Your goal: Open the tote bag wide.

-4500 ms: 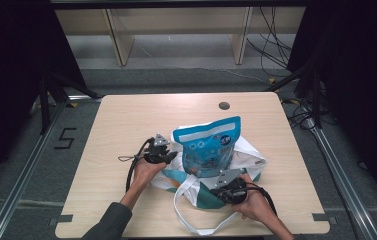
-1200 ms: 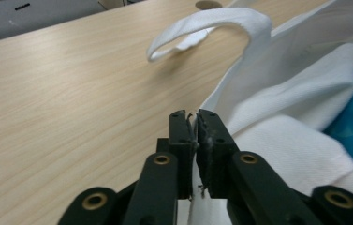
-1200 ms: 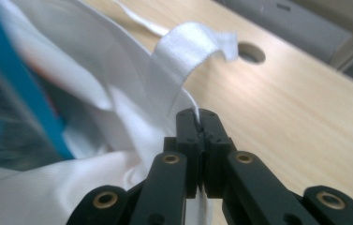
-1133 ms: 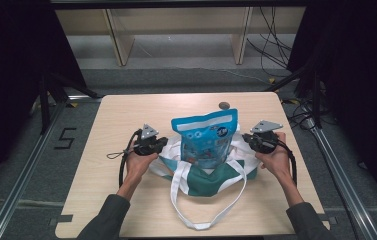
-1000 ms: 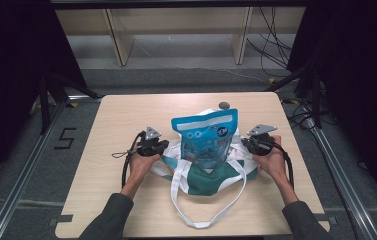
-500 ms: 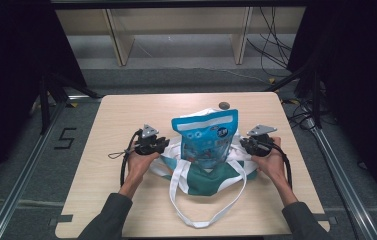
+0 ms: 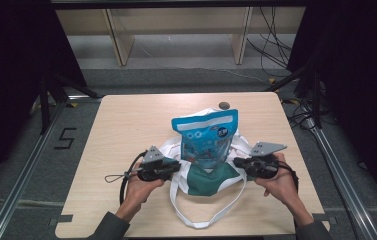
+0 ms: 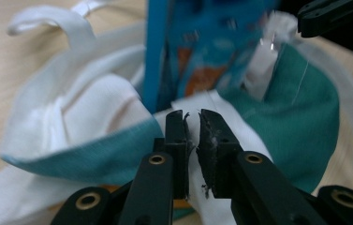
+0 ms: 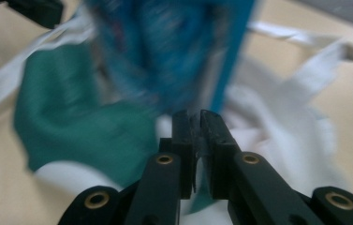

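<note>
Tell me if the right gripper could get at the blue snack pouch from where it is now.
Probably yes: the right gripper sits beside the blue pouch, which stands tall out of the tote bag, but its jaws are pinching the bag's cloth.

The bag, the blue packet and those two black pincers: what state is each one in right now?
Blue packet: upright, standing in the bag's mouth.
Tote bag: white and green, slumped on the table, mouth open around the packet, handles loose.
Left gripper: jaws nearly together, pinching the bag's rim.
Right gripper: jaws nearly together, at the bag's other side; whether cloth is between them is unclear.
Table: flat, light wood.
</note>
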`<state>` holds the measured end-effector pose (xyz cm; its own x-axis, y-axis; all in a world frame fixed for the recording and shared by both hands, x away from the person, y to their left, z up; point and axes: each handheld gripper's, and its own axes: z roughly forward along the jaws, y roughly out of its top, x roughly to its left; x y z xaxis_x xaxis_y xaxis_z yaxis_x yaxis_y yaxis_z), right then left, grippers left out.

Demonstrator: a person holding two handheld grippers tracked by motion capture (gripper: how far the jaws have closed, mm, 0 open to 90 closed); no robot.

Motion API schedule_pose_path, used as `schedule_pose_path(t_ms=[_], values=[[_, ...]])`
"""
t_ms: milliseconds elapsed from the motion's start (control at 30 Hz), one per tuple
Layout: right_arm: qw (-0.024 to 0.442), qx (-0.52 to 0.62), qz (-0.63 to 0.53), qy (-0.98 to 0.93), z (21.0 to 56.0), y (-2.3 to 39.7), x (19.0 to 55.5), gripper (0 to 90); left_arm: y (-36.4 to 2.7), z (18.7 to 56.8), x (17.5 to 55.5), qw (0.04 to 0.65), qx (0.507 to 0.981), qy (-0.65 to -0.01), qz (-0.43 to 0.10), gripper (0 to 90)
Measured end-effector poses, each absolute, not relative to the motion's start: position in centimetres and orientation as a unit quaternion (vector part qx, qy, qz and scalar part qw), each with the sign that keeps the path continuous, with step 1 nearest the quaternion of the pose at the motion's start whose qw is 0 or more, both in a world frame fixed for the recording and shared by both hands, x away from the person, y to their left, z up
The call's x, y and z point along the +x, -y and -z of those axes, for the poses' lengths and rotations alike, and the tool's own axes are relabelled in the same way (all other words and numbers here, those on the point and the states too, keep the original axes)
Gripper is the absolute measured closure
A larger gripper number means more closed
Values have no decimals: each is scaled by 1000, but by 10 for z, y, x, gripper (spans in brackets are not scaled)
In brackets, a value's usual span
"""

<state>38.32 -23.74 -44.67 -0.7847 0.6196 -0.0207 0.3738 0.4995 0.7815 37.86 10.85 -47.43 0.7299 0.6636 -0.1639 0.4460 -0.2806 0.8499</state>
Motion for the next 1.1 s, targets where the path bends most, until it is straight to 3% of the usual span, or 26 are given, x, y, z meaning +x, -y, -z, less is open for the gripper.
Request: schedule_pose_path(t_ms=[133, 267, 700, 1100], values=[[152, 279, -361, -877, 475, 217, 382, 872, -99, 504, 382, 456, 812, -345, -117, 825], [151, 287, -324, -889, 495, 209, 387, 900, -99, 509, 383, 455, 812, -345, -118, 828], [164, 293, -309, -890, 497, 206, 391, 900, -99, 509, 391, 430, 826, -331, -150, 817], [157, 312, -336, -875, 501, 196, 414, 900, -106, 512, 415, 433, 811, -355, -171, 806]])
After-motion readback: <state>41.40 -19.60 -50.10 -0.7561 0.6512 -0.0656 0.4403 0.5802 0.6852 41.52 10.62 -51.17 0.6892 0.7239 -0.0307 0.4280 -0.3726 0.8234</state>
